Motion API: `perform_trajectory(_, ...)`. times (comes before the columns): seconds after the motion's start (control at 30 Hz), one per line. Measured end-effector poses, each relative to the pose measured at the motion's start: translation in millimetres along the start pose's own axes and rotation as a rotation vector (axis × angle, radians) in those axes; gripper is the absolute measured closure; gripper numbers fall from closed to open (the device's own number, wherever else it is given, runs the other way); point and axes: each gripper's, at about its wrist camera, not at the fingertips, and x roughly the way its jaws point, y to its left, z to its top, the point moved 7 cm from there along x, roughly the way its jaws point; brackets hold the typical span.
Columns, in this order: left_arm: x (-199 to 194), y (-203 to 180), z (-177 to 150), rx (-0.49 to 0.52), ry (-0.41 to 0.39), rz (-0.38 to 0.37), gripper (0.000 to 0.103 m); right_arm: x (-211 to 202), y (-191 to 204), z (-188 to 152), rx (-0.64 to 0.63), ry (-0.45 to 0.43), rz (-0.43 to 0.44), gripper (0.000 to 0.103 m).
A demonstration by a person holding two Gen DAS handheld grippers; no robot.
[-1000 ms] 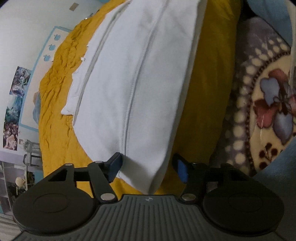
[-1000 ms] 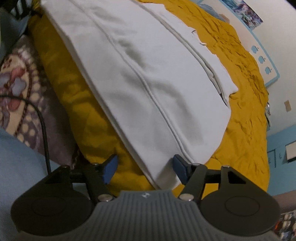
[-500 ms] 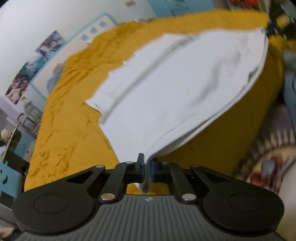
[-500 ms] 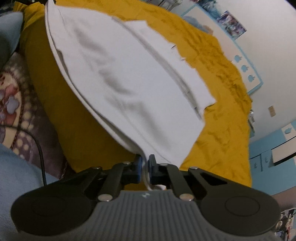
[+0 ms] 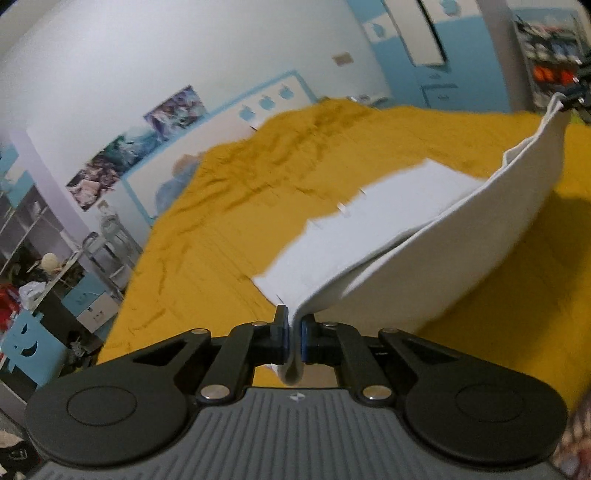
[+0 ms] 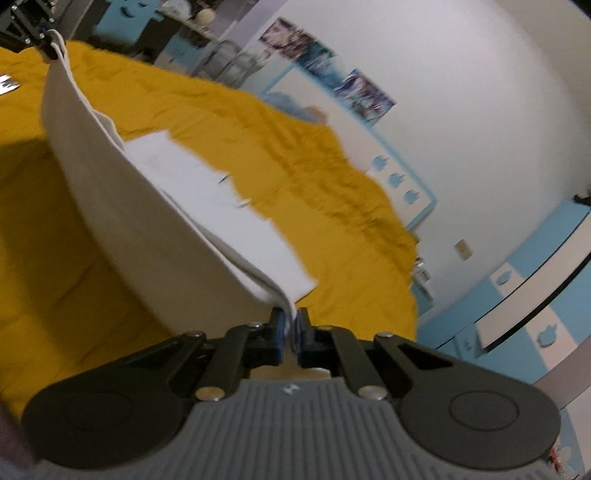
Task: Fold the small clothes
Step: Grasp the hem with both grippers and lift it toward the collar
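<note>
A pale wall with posters and blue trim backs a bed under a rumpled mustard cover; shelving and clutter sit at 9 o'clock in the left wrist view, and blue-and-white cabinets fill 3 to 4 o'clock in the right wrist view.

The left gripper is closed to a narrow slot, its blue pads pinching a corner of the white garment. From the pads the cloth rises toward 1 o'clock as a taut, lifted edge, ending at the frame's 2 o'clock corner, where the right gripper shows small and dark, clamped on the far corner. Below that edge the fabric sags in a curved sheet; beyond it, toward 12 o'clock, the rest of the garment lies flat on the cover, with a few small tags or notches along its far edge, too blurred to identify.

The right gripper is likewise nearly closed, gripping the garment between its pads. Here the held edge runs from the pads up to 10 o'clock, where the left gripper holds the other corner at the frame's top left. The lifted part hangs in shadow on the 9 o'clock side; the flat part rests on the cover toward 12 o'clock.
</note>
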Motion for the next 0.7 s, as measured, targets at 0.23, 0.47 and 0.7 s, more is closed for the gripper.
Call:
perform_trajectory(0.23, 45, 45, 64, -0.044, -0.067, 0.070, 0.097, 55, -55, 60, 0.050, -0.061, -0.097, 0.103)
perform_trajectory(0.47, 108, 74, 96, -0.097, -0.068, 0.105, 0.097, 141, -99, 116, 0.104, -0.077, -0.126, 0.103)
perform_trajectory(0.7, 193, 83, 91, -0.140, 0.010, 0.088, 0.097, 254, -106, 134, 0.133, -0.034, -0.089, 0.103)
